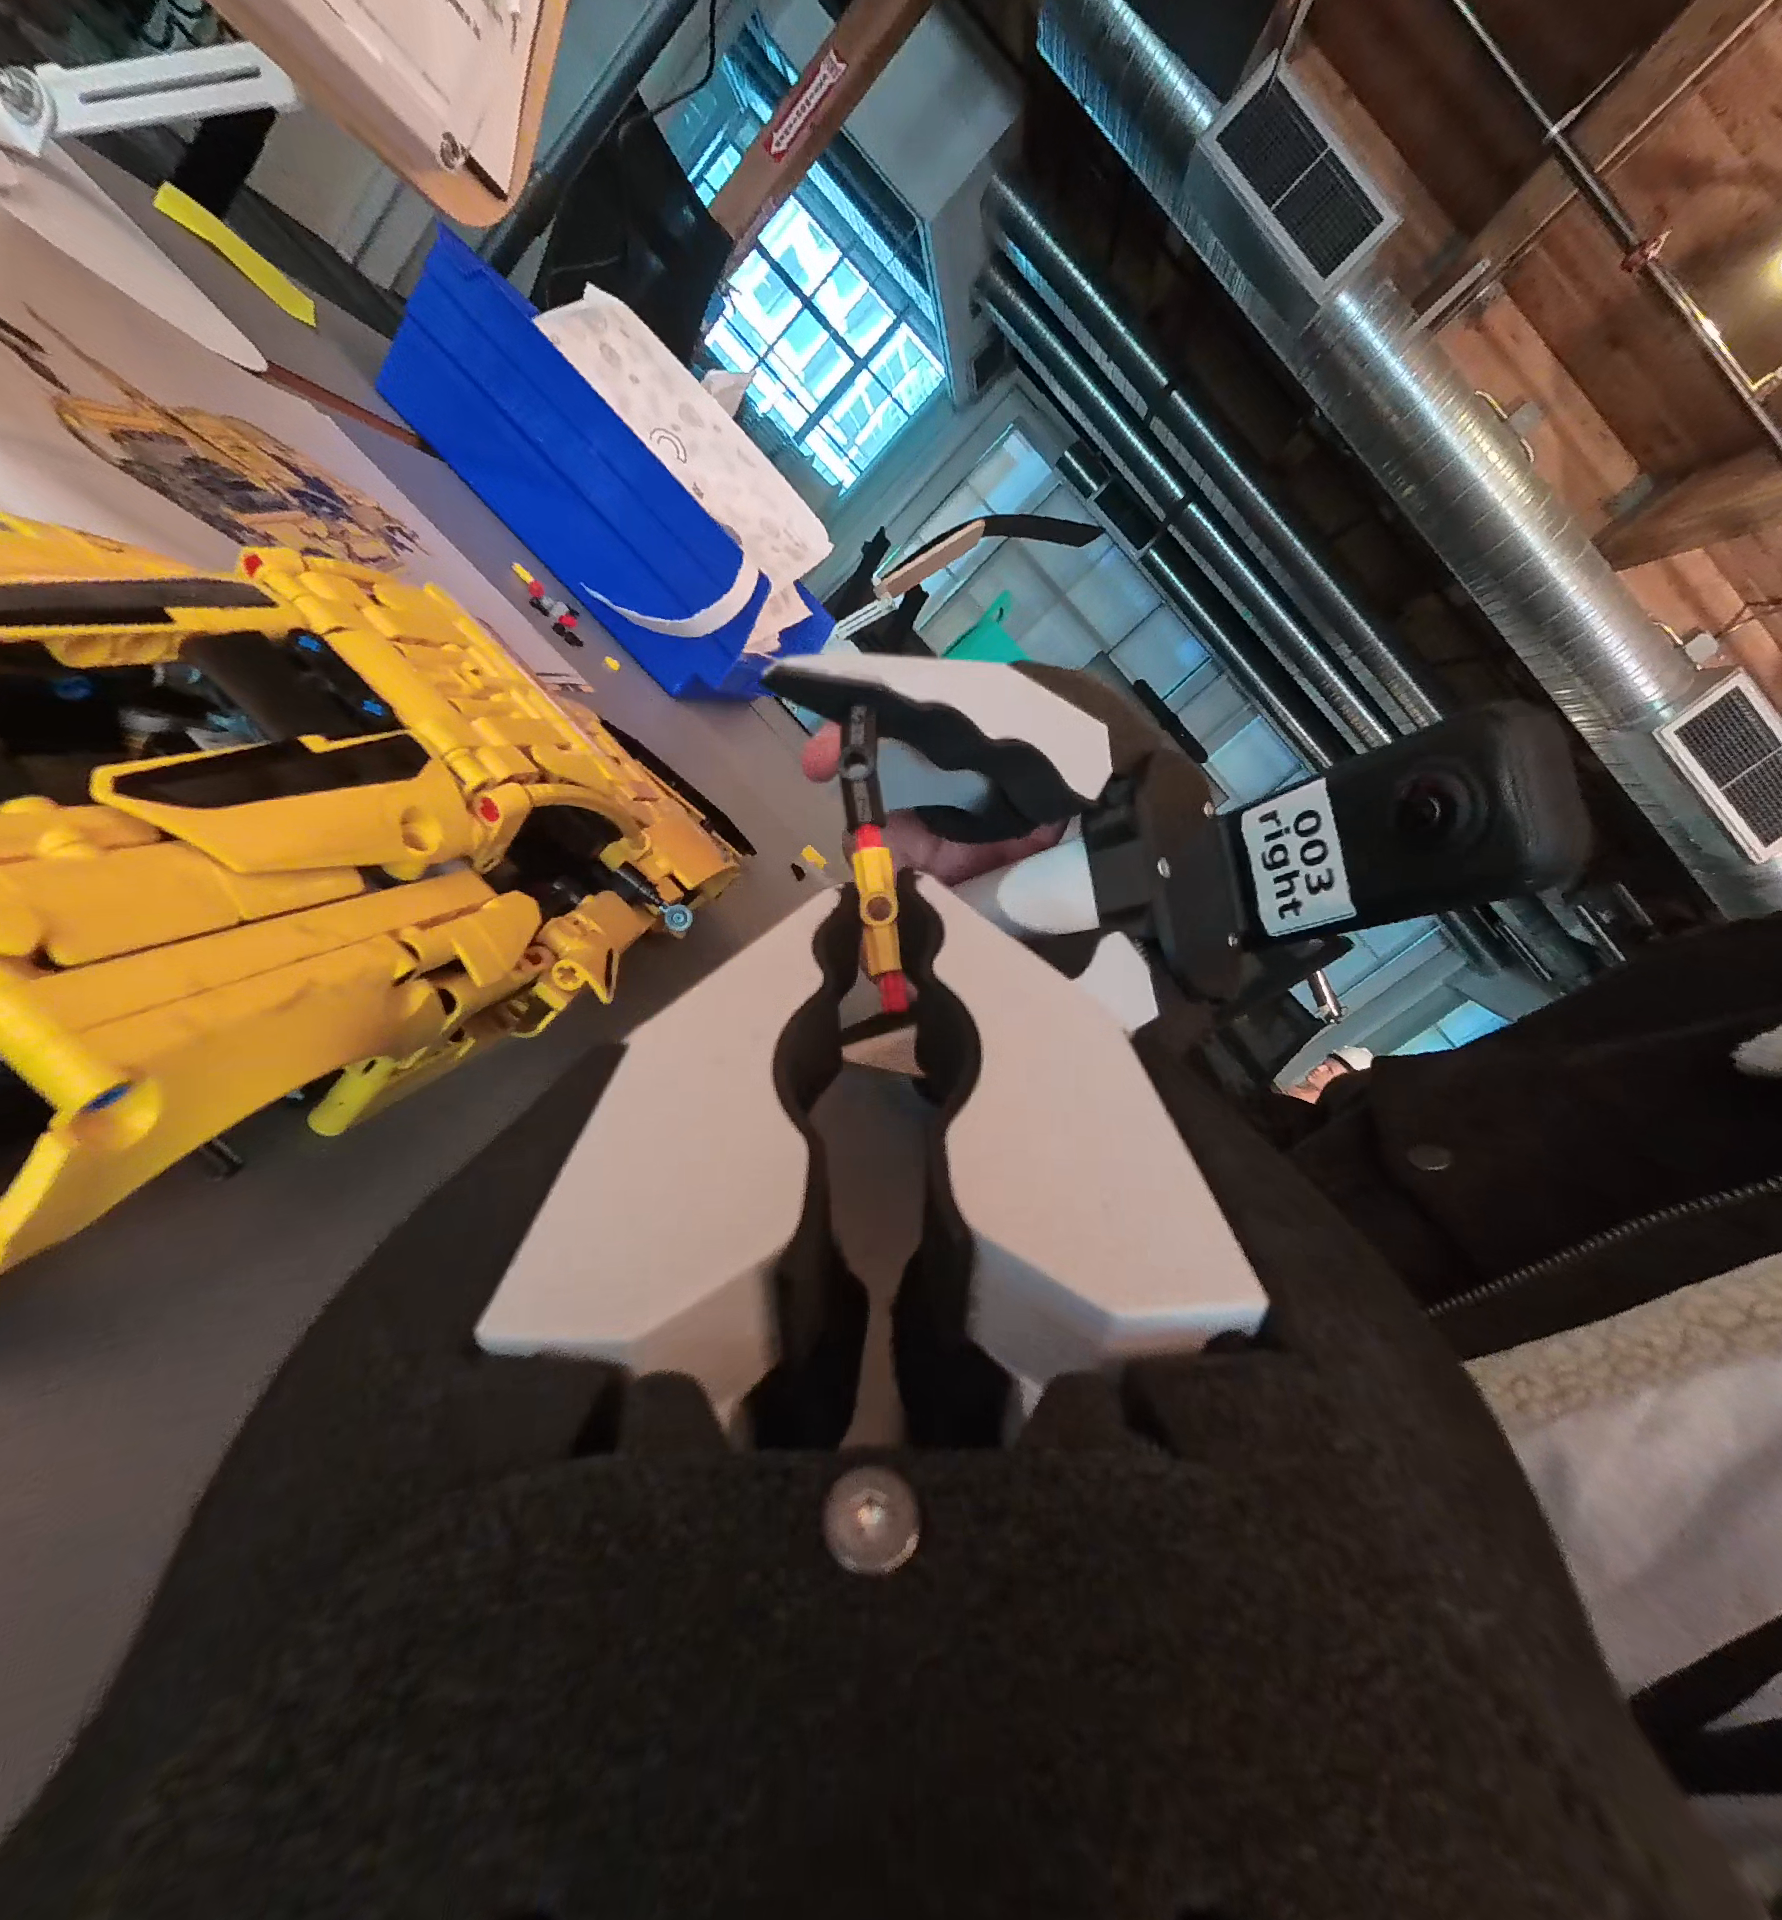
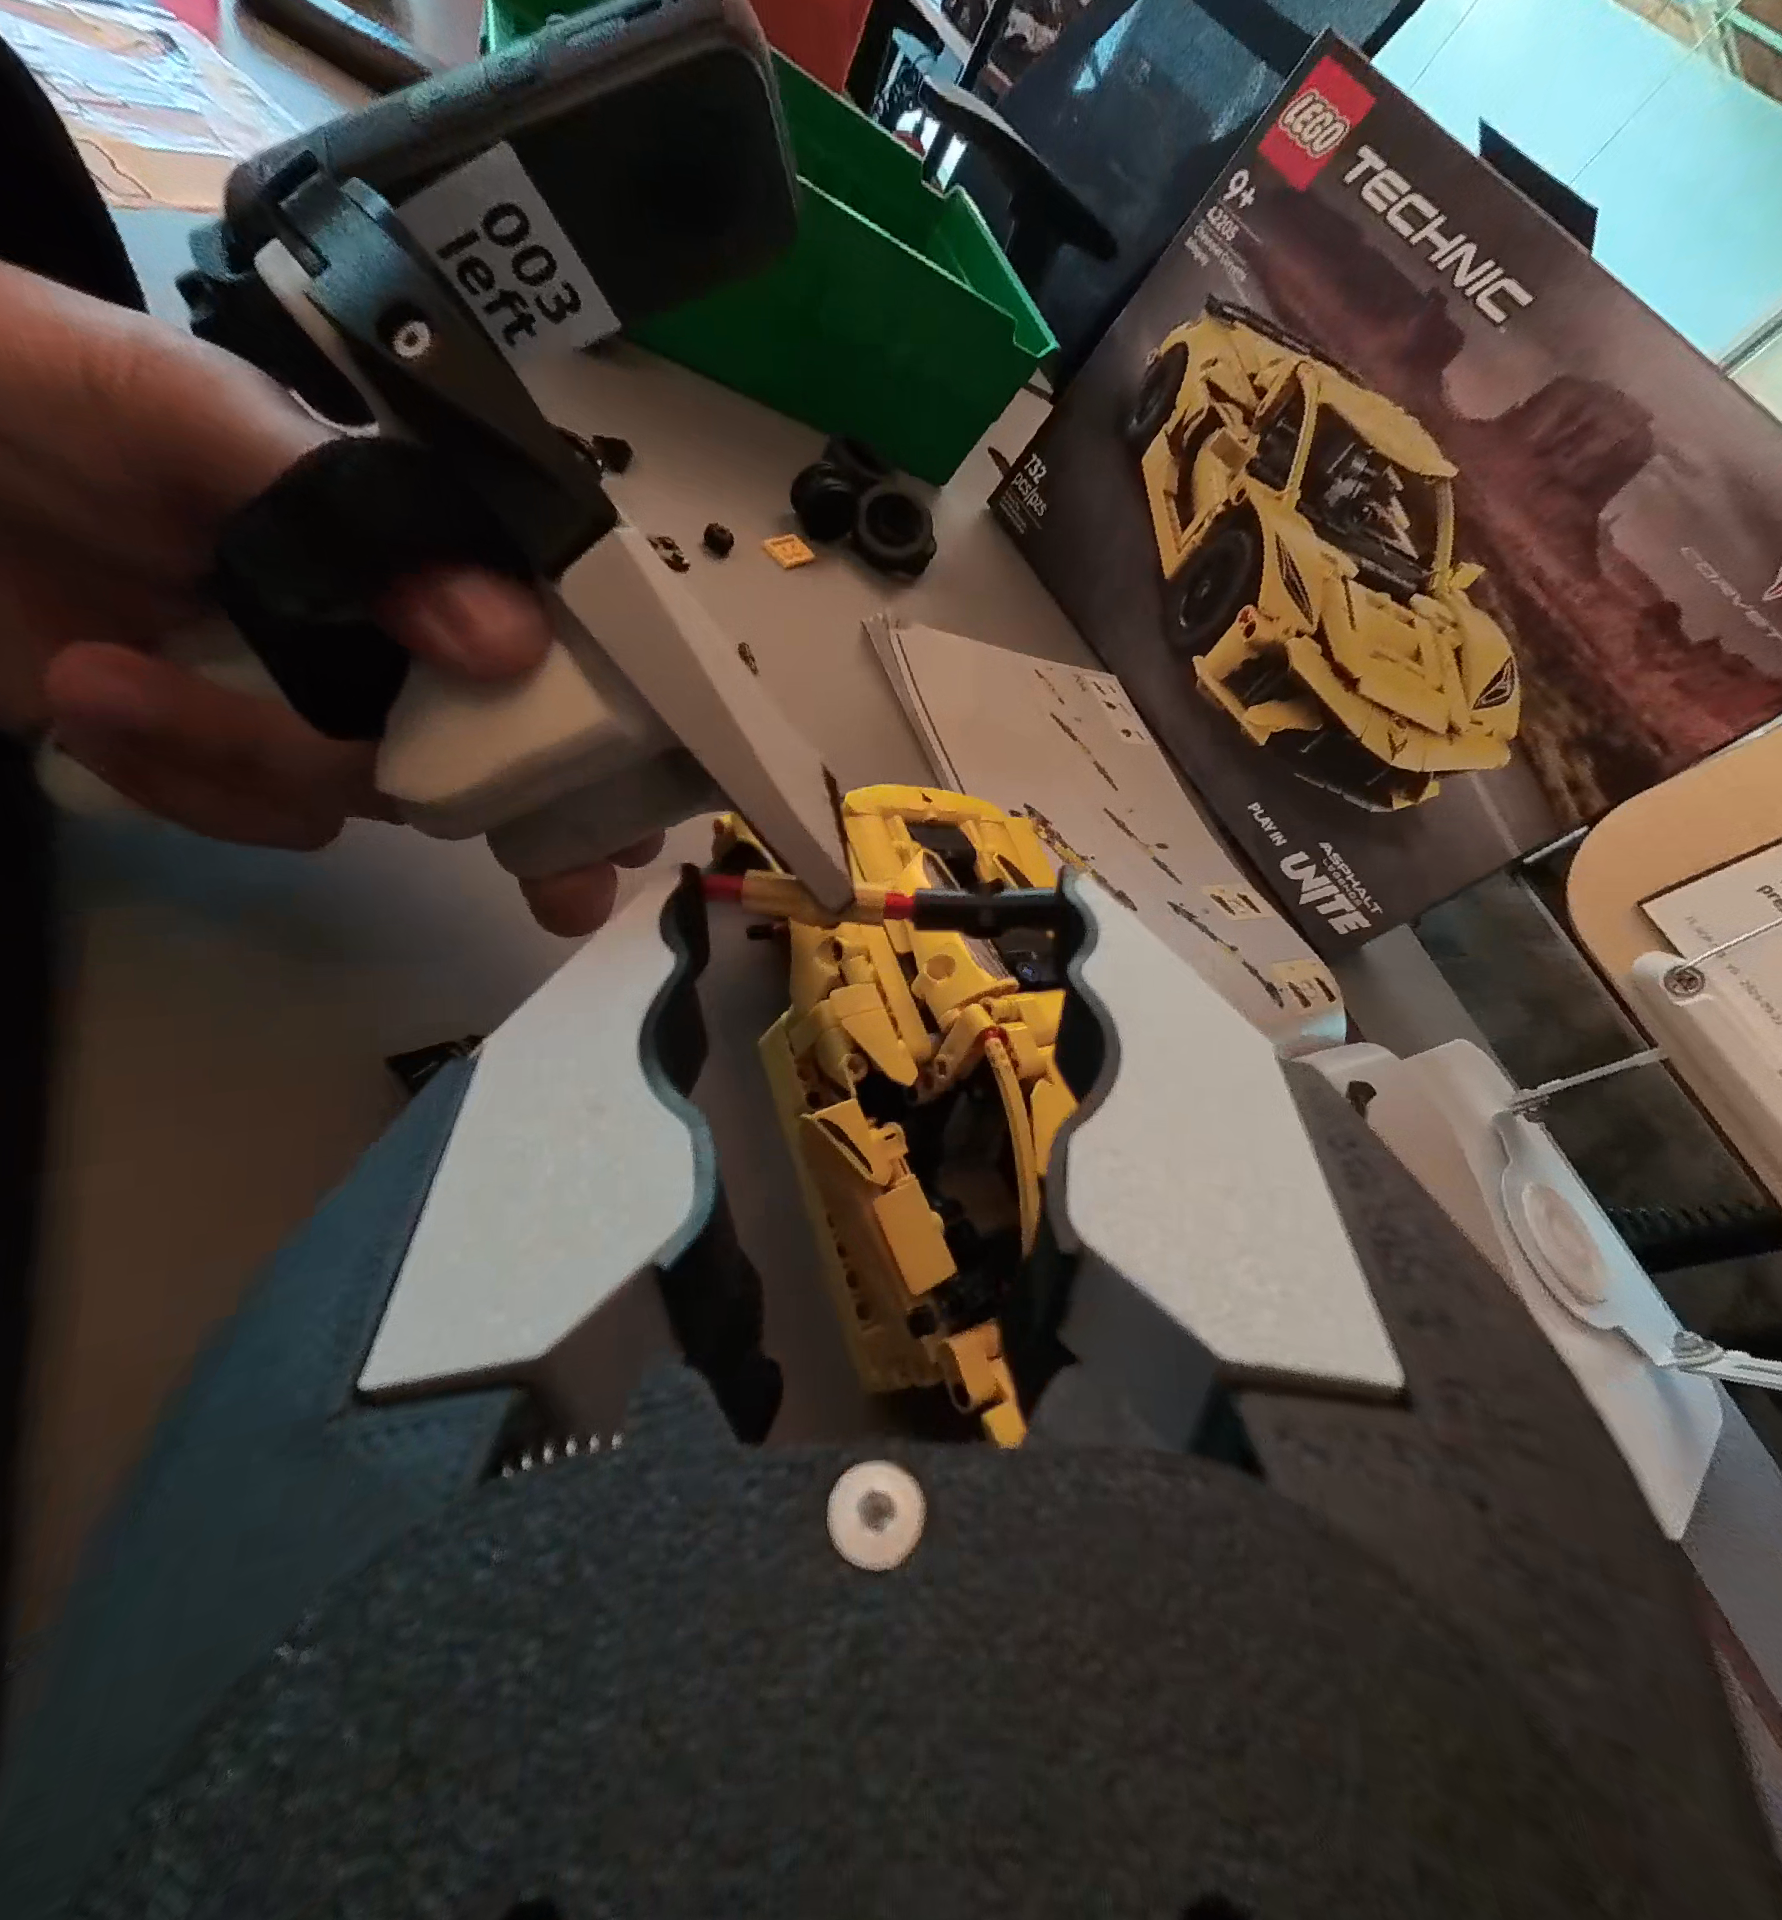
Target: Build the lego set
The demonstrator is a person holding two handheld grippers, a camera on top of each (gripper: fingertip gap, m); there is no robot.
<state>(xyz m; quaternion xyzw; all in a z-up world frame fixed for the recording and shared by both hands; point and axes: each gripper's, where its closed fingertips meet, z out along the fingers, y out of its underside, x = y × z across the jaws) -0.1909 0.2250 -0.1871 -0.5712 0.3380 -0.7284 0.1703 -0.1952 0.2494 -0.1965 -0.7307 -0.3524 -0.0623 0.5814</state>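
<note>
The small rod assembly [image 1: 871, 878] is a thin piece with a yellow connector in the middle, red ends and a black link at one side. In the left wrist view its long axis runs almost straight away from the camera, with the black end pointing to the right gripper [image 1: 845, 717]. In the right wrist view the same piece [image 2: 866, 899] lies crosswise, from left to right, across the tips of the spread fingers.

The left gripper [image 1: 876, 935] is pressed together on the yellow part and pinches it near the fingertips. The right gripper [image 2: 876, 904] is spread wide; the black end touches its right fingertip, but the jaws do not clamp it.

The piece is held in the air above the yellow car model [image 2: 908, 1122] on the counter [image 2: 243, 1018].

Only the right wrist view shows the set box [image 2: 1438, 499], the instruction booklet [image 2: 1074, 769], the loose black tyres [image 2: 866, 509] and a green bin [image 2: 866, 312]. Only the left wrist view shows a blue bin [image 1: 565, 478].
</note>
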